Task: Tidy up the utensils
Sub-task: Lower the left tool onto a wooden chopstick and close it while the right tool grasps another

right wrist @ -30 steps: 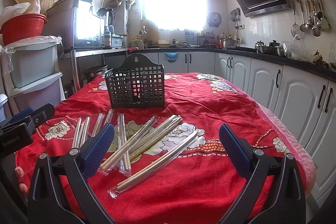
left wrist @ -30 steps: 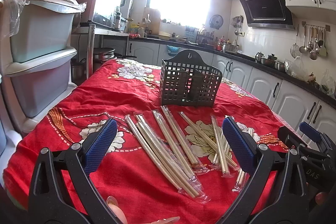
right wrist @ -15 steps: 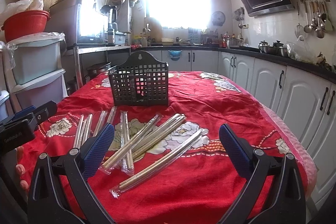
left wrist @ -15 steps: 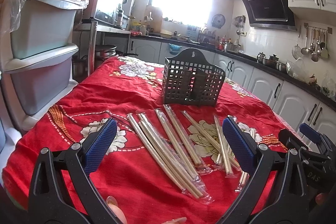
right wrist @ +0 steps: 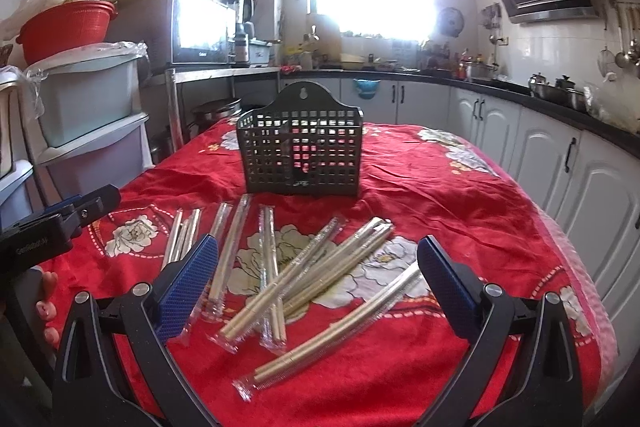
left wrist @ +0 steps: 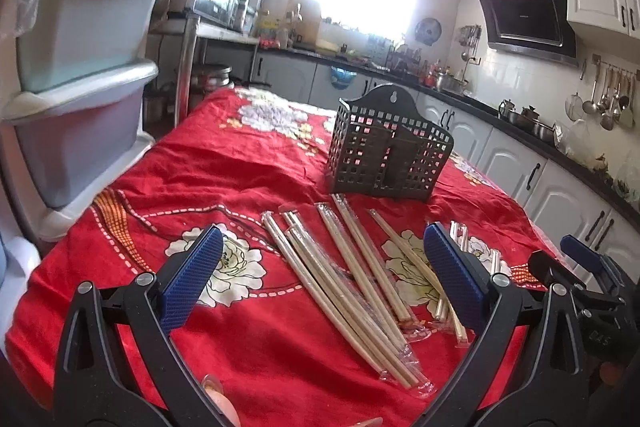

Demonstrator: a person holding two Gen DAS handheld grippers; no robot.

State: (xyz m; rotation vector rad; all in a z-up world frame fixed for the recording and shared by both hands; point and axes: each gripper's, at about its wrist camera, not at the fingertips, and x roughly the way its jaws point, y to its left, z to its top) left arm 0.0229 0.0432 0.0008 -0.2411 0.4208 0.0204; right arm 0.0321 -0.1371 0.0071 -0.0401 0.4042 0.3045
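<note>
Several pairs of wooden chopsticks in clear wrappers (left wrist: 344, 267) (right wrist: 304, 267) lie scattered on a red flowered tablecloth (left wrist: 224, 179) (right wrist: 460, 195). Behind them stands a dark perforated utensil holder (left wrist: 390, 157) (right wrist: 300, 155), upright, nothing visible inside it. My left gripper (left wrist: 322, 271) hovers open above the near ends of the chopsticks, nothing between its blue pads. My right gripper (right wrist: 316, 277) is open too, over the chopstick pile, holding nothing. The right gripper's body (left wrist: 580, 275) shows at the right edge of the left wrist view; the left gripper's body (right wrist: 52, 223) shows at the left of the right wrist view.
Stacked grey plastic drawers (left wrist: 80, 99) topped by a red basket (right wrist: 66, 27) stand left of the table. White kitchen cabinets with a dark counter (right wrist: 540, 147) run along the right. A person's fingers (right wrist: 46, 291) show at the left gripper.
Both grippers have moved forward and slightly lower toward the chopsticks; the holder and chopsticks look larger. Nothing on the table has shifted. Both grippers stay open.
</note>
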